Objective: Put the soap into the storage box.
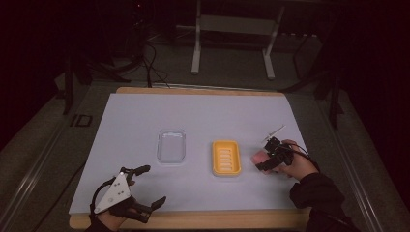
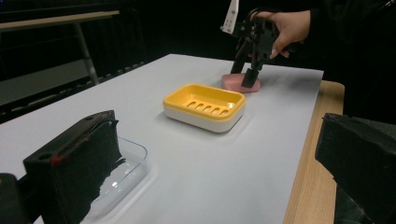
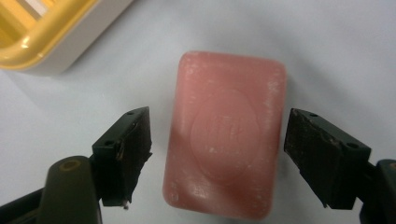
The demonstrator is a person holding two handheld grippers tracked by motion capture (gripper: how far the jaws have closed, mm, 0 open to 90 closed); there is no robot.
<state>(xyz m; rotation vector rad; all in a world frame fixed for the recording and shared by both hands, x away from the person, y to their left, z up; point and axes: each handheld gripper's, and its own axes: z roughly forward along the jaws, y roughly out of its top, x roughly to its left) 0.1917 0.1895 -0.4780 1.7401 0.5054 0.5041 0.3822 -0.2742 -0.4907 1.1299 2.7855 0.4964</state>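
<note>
Right gripper pointed down over the pink soap bar, jaws part-way spread with the bar between them. In the right gripper view a thin gap showed on both sides, so the pads straddled the long edges and did not press yet. No grip made. Soap lay flat on the white table cover, stamped face up, slightly skewed against the jaw line.

In the high view the right gripper sat at the right side of the cover, held by the person's right hand, dark sleeve coming in from the bottom right. Soap showed as a pink patch under the jaw tips. The left gripper view gave the same: right gripper coming down from above, tips at the soap.

Yellow soap dish stood just beside the soap, toward table centre, apart from it, slotted tray up and nothing in it. Its corner showed at the top left of the right gripper view. Clear plastic lid lay further left, well apart from the dish.

Left gripper rested at the near left edge of the cover, jaws spread wide, holding nothing, grey plate on top. In its own view both black jaws stood far apart, the clear lid just past the left one.
</note>
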